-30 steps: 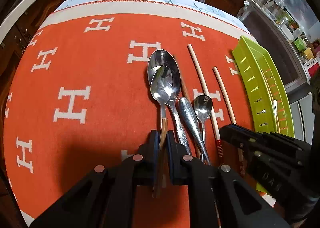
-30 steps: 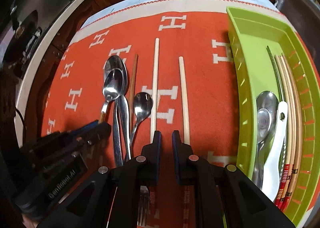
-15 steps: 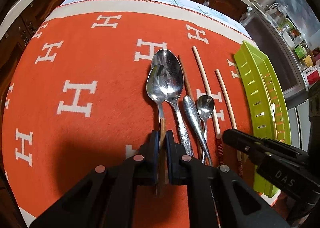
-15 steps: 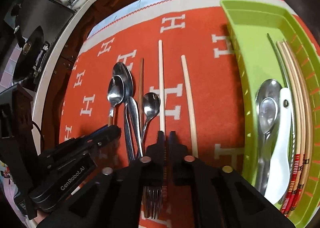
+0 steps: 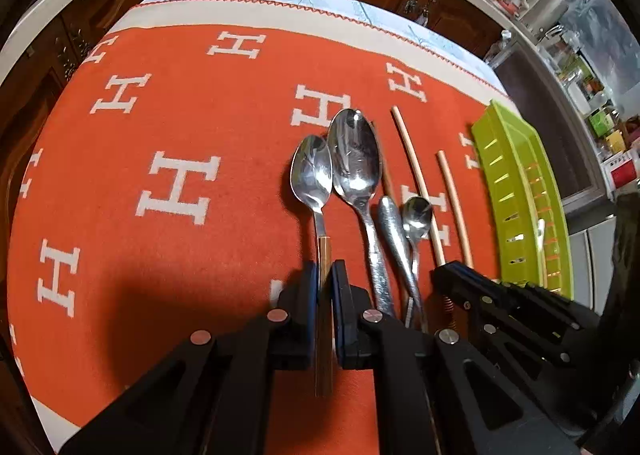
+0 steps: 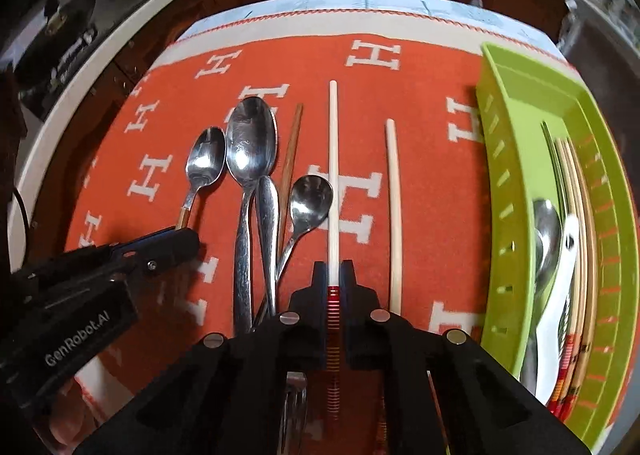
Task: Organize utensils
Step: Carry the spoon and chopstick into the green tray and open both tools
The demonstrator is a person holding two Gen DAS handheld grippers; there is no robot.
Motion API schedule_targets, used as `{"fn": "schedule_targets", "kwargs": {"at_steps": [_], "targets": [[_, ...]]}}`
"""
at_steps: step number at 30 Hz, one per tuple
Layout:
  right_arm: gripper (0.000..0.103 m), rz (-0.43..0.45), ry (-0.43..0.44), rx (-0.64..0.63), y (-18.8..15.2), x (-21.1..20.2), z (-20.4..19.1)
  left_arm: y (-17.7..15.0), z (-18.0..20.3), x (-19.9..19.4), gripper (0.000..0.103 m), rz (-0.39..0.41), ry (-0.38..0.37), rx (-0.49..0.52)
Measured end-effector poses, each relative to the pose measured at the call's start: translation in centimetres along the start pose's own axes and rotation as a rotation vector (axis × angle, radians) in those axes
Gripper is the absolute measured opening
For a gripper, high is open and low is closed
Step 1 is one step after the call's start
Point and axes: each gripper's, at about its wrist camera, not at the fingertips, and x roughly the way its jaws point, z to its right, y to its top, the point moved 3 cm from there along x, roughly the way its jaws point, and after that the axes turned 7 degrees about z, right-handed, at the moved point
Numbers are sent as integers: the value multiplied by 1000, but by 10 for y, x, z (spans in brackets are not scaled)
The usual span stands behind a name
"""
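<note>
Kitchen table, orange cloth (image 5: 224, 239). My left gripper (image 5: 323, 283) is clamped on the spoon (image 5: 311, 172) by its wooden handle; right gripper (image 6: 333, 275) pinches the chopstick (image 6: 333, 175) near its red-banded end. I lift both level, clear of the other cutlery, then swing right and lay them lengthwise in the tray (image 6: 500, 191).

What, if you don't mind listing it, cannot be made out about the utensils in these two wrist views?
- Fork, right wrist view: only its tines show; the right gripper covers the rest.
- Brown chopstick: lower half hidden behind the spoon handles in both views.
- Green tray, left wrist view: its slotted wall hides the contents.
- Steel spoons in the tray, right wrist view: the white spoon overlaps them, so their count is unclear.
</note>
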Motion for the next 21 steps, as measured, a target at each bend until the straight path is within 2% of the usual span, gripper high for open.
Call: {"fn": "schedule_targets", "kwargs": {"at_steps": [4,11,21], "targets": [[5,55,44,65,-1,-25,18,1,8,-12,5,4,-45,-14],[5,148,117,142,2,-81,47,6,50,-36,5,52,-125,21],[5,238,132,232,-6,-141,109,13,102,-61,5,139,-161,79]]}}
